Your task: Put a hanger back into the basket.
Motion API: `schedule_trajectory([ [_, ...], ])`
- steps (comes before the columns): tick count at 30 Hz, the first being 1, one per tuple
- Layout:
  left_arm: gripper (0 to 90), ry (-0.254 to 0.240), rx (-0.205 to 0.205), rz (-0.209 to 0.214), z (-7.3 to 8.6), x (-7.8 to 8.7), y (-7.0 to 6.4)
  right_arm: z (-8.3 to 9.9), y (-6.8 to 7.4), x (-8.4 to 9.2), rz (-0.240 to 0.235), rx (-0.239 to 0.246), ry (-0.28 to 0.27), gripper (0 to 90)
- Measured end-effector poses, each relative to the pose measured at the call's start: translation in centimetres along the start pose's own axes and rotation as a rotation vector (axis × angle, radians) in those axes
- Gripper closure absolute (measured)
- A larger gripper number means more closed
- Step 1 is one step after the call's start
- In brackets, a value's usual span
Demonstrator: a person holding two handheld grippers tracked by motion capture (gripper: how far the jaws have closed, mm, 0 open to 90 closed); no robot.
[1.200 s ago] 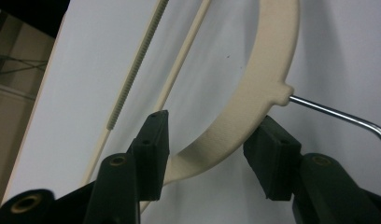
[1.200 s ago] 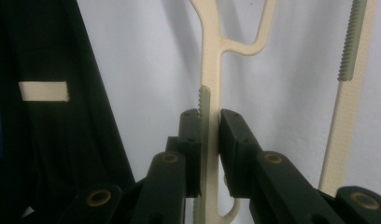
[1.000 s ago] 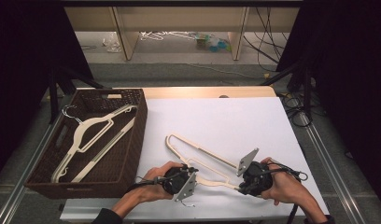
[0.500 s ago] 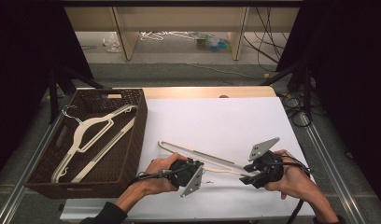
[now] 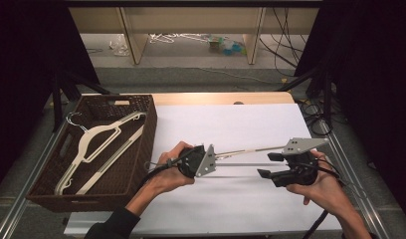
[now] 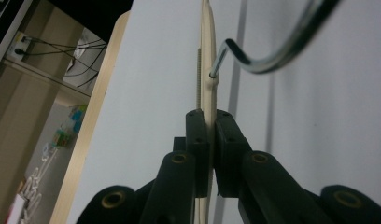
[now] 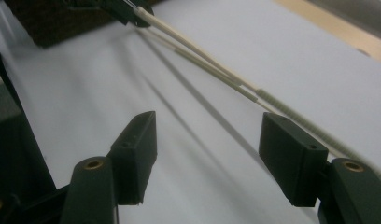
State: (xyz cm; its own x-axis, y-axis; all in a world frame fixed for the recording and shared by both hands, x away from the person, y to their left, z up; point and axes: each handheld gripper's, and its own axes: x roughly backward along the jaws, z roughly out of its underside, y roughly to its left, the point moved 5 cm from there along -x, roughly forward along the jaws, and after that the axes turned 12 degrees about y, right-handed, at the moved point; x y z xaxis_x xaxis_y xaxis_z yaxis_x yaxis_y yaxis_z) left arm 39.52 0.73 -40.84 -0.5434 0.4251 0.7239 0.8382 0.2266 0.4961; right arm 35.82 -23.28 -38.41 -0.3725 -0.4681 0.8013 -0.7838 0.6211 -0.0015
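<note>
Since half a second ago, we see the hanger (image 5: 251,149) turned from a slant to lie nearly level, and the right hand-held gripper (image 5: 269,165) has come off it.

We take the basket (image 5: 150,130) as our landmark. It sits on the left part of the worktop (image 5: 251,124), and two more hangers (image 5: 99,142) lie inside it. The cream hanger is held in the air just right of the basket, stretching away from it across the white sheet, with its shadow on the sheet below.

Our left hand-held gripper (image 6: 209,140) is clamped on the hanger close to the basket's right wall. In the left gripper view its jaws press flat on either side of the thin cream arm, and the metal hook (image 6: 272,51) curves off just beyond them.

Our right hand-held gripper sits farthest from the basket, near the hanger's far end. In the right gripper view (image 7: 207,140) its jaws stand wide apart with nothing between them. The hanger's bars (image 7: 212,65) run past beside one jaw; whether they brush it we cannot quite tell, as that edge is blurred. Both bars run back toward the basket, a dark shape in the corner (image 7: 53,23) of that view.
</note>
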Motion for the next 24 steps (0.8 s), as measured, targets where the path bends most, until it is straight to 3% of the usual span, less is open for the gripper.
schedule_trajectory([
  [6,85.8,-0.028,0.193,0.047,0.1,1.1,2.6,-0.5,0.4,0.9,0.0,-0.017,-0.073,34.7],
  [14,85.9,-0.061,0.344,0.077,0.6,3.6,4.8,0.1,1.6,-0.4,-0.039,0.001,-0.041,33.8],
  [19,85.9,-0.137,0.486,0.189,0.7,5.4,6.1,0.3,1.8,-0.6,-0.039,0.001,-0.038,33.5],
  [24,85.9,-0.181,0.577,0.267,0.4,7.5,7.3,0.9,1.9,-1.1,-0.052,-0.004,-0.027,33.5],
])
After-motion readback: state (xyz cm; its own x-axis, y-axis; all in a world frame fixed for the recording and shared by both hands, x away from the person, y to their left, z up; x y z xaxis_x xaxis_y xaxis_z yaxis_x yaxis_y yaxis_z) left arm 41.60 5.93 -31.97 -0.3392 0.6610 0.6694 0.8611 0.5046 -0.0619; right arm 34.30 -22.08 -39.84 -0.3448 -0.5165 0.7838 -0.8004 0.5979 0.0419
